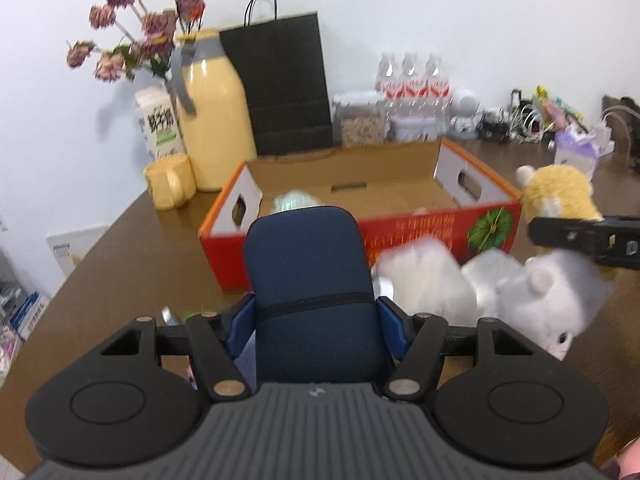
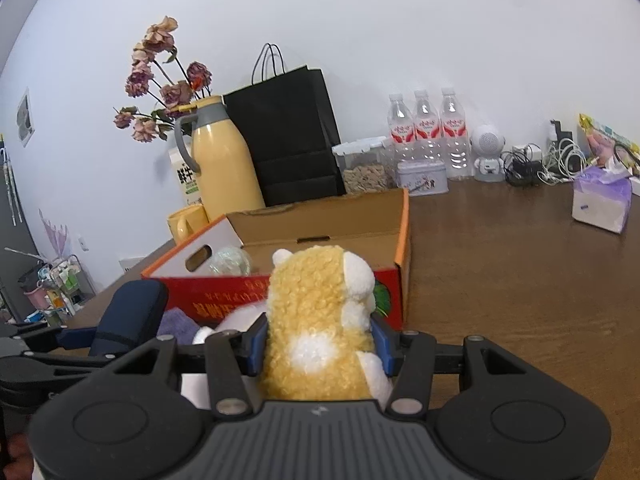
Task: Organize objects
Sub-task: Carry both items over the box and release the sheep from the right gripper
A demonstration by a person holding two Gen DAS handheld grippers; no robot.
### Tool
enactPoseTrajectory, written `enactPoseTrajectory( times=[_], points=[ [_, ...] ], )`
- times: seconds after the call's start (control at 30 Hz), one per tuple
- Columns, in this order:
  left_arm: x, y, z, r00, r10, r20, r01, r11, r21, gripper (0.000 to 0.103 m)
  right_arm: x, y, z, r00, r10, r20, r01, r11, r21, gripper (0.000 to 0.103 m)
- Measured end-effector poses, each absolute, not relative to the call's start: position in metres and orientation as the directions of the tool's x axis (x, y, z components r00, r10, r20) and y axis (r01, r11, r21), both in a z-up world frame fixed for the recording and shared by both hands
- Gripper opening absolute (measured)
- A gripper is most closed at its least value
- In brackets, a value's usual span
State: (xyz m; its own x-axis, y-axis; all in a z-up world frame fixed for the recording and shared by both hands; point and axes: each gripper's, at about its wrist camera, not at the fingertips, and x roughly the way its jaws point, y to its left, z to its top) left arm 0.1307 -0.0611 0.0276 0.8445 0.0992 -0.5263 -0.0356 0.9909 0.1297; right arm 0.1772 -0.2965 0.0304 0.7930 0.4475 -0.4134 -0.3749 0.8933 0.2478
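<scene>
Left claw (image 1: pixel 314 316): clamped on 1 navy case (image 1: pixel 308 280), upright btwn pads. Right claw (image 2: pixel 318 344): clamped on 1 tan plush (image 2: pixel 320 320), upright, back to camera. Just right of left claw on counter (image 2: pixel 500 280): 1 white plush (image 1: pixel 548 300), 1 clear bag (image 1: pixel 424 272), blurred. Ahead of both claws: 1 red box (image 2: pixel 320 240), open, red-on-red print unreadable. Beyond box: 1 yellow mug (image 1: pixel 170 184), 1 yellow flask (image 2: pixel 222 160), 1 milk carton (image 1: pixel 158 120), characters illegible, 1 black bag (image 2: pixel 288 136), 3 water bottles (image 2: pixel 428 132), red labels.

The open-topped red cardboard box (image 2: pixel 394 240) offers clear entry from above (a translucent ball (image 2: pixel 230 261) occupies its left corner); bare brown wooden table (image 2: pixel 520 280) lies right.
</scene>
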Motion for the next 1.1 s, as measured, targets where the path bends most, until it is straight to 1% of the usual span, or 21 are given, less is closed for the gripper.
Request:
enactPoseTrajectory(
  times=[0.27,0.5,0.6,0.73,0.97,1.1],
  points=[
    [0.162,-0.051,0.071,0.9,0.033,-0.434,0.007,0.996,0.091,0.065,0.203,-0.272,0.06,0.812,0.464,-0.354,-0.392,0.883,0.258,0.049],
    [0.215,-0.048,0.093,0.917,0.027,-0.399,0.017,0.994,0.106,0.065,0.249,-0.251,0.08,0.838,0.434,-0.33,-0.356,0.894,0.271,0.049],
    [0.243,-0.043,0.096,0.909,0.028,-0.415,0.016,0.995,0.101,0.065,0.273,-0.24,0.082,0.846,0.415,-0.334,-0.333,0.901,0.277,0.049],
    [0.274,-0.039,0.087,0.892,0.036,-0.451,0.016,0.994,0.111,0.065,0.307,-0.226,0.074,0.847,0.388,-0.364,-0.297,0.913,0.28,0.049],
    [0.316,-0.023,0.049,0.827,0.049,-0.559,0.011,0.995,0.104,0.065,0.346,-0.215,0.028,0.824,0.341,-0.453,-0.227,0.931,0.287,0.049],
    [0.323,-0.021,0.032,0.802,0.05,-0.596,0.026,0.993,0.118,0.065,0.355,-0.215,0.012,0.806,0.339,-0.486,-0.216,0.932,0.293,0.049]
  ],
)
